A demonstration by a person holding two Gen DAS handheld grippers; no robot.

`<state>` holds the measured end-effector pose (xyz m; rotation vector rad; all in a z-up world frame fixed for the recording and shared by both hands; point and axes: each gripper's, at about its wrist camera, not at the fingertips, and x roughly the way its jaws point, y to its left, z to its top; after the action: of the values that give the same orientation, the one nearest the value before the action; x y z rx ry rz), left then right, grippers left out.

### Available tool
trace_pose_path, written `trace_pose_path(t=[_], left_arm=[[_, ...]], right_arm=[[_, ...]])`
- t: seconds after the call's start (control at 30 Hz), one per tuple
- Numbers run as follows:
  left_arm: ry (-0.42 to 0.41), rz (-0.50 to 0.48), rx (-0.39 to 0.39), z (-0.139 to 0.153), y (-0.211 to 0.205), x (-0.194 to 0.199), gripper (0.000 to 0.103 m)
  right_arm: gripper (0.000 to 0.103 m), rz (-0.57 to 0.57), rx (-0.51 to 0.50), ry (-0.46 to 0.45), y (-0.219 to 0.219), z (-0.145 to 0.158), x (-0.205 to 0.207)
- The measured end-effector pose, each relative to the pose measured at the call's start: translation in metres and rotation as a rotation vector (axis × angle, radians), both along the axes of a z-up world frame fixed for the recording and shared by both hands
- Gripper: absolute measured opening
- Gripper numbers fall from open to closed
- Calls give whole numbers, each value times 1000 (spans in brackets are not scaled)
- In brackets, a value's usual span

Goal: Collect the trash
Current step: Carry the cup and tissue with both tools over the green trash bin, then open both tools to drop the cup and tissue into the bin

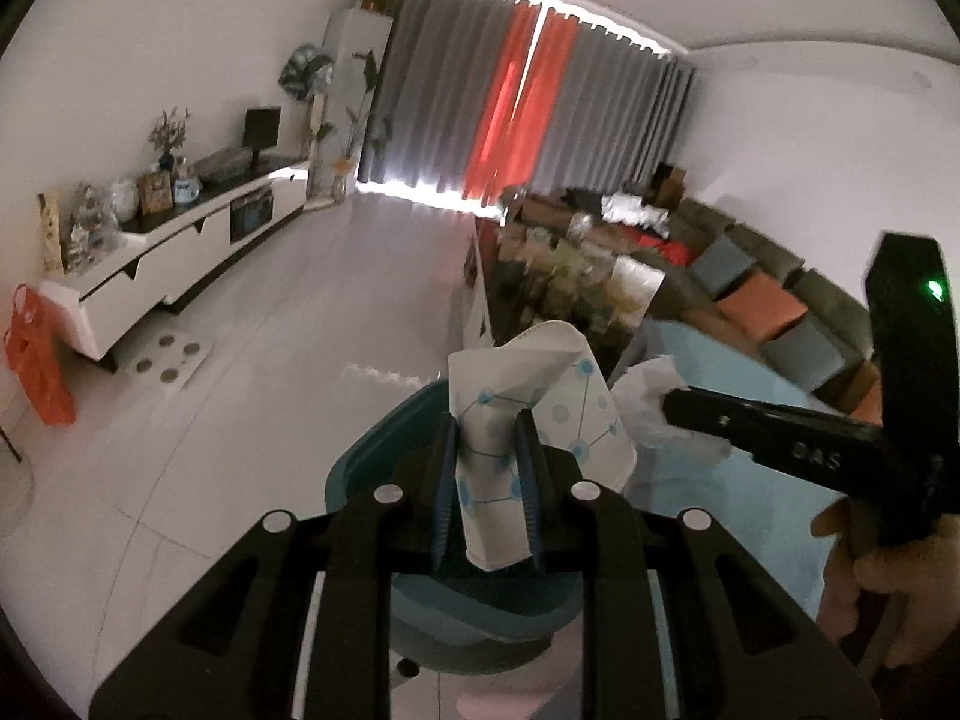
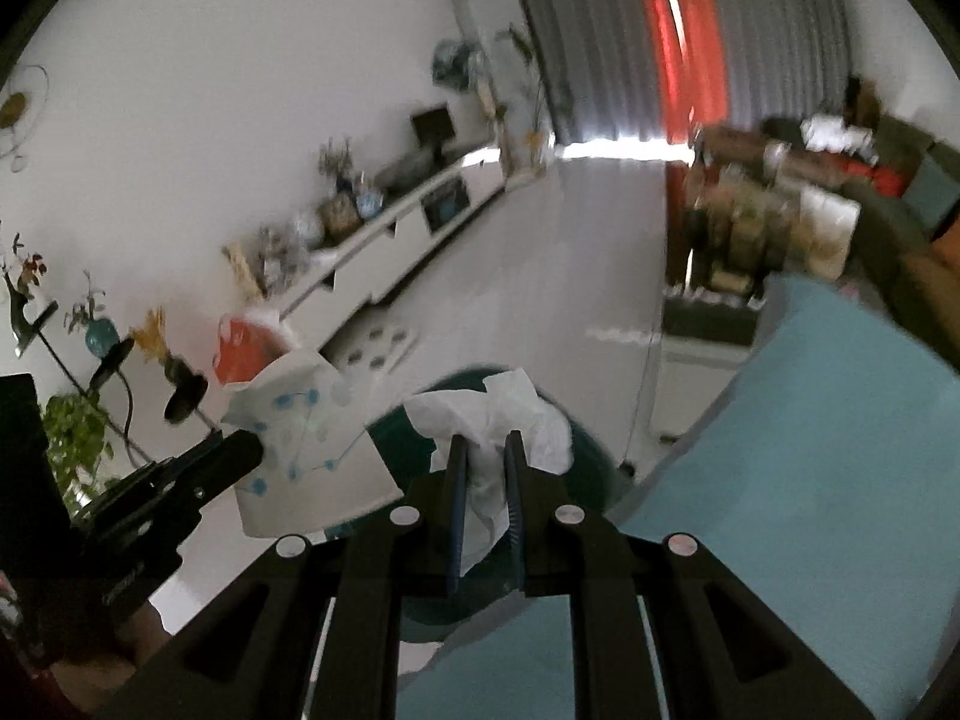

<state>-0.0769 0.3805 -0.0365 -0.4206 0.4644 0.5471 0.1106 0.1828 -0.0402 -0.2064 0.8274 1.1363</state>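
Trash in both sets of tongs. My left tongs (image 1: 485,480) are clenched on a crushed paper cup (image 1: 522,420), white with a blue dot-and-line pattern; the blue pads pinch its flattened lower part and the crumpled mouth sticks out past the tips. My right tongs (image 2: 485,501) are clenched on a wad of white tissue (image 2: 498,420), which bulges above and to the right of the tips and trails down between the fingers.

Both pieces hang in the air over a teal bin (image 1: 372,450). From the left wrist view, the bin's rim curves under and behind the cup; its dark inside shows below the tongs. From the right wrist view, the same bin sits directly under the tissue, with the cup just to the left of it, held by the other tongs coming in from the lower left.

The two pieces are near each other but I cannot tell whether they touch. Neither touches the bin rim as far as I see.

A light blue surface (image 2: 810,450) lies to the right of the bin. White floor (image 1: 270,330) stretches beyond. The right wrist view is blurred.
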Motion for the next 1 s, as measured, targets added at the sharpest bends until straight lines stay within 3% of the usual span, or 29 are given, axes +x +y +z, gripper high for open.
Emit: trace_pose_path(t=[0.13, 0.37, 0.53, 0.6, 0.63, 0.67, 0.77, 0.83, 0.9, 0.93, 0.97, 1.0], left_arm=[[72, 16, -31, -24, 7, 42, 20], [163, 15, -96, -64, 29, 87, 20], [196, 25, -74, -79, 27, 104, 20], [202, 39, -69, -79, 22, 107, 22], [201, 49, -72, -80, 24, 108, 27], [197, 58, -71, -81, 25, 109, 34], [171, 91, -62, -76, 28, 99, 42], [154, 112, -54, -68, 24, 91, 63], [121, 131, -50, -59, 23, 81, 69], [108, 137, -48, -53, 20, 73, 78], [95, 142, -48, -46, 16, 65, 89], [65, 153, -44, -37, 13, 59, 92]], right_arm=[[12, 21, -75, 99, 28, -29, 7], [15, 53, -190, 139, 59, -58, 7], [22, 60, -235, 158, 70, -69, 12], [32, 81, -250, 167, 74, -69, 12], [43, 69, -250, 151, 74, -68, 12], [48, 67, -247, 148, 73, -67, 13], [51, 58, -216, 145, 70, -64, 16], [51, 49, -188, 158, 64, -60, 17], [51, 43, -167, 149, 61, -54, 16], [52, 39, -142, 141, 55, -48, 15], [60, 32, -112, 127, 49, -40, 13], [65, 24, -95, 113, 44, -35, 12]])
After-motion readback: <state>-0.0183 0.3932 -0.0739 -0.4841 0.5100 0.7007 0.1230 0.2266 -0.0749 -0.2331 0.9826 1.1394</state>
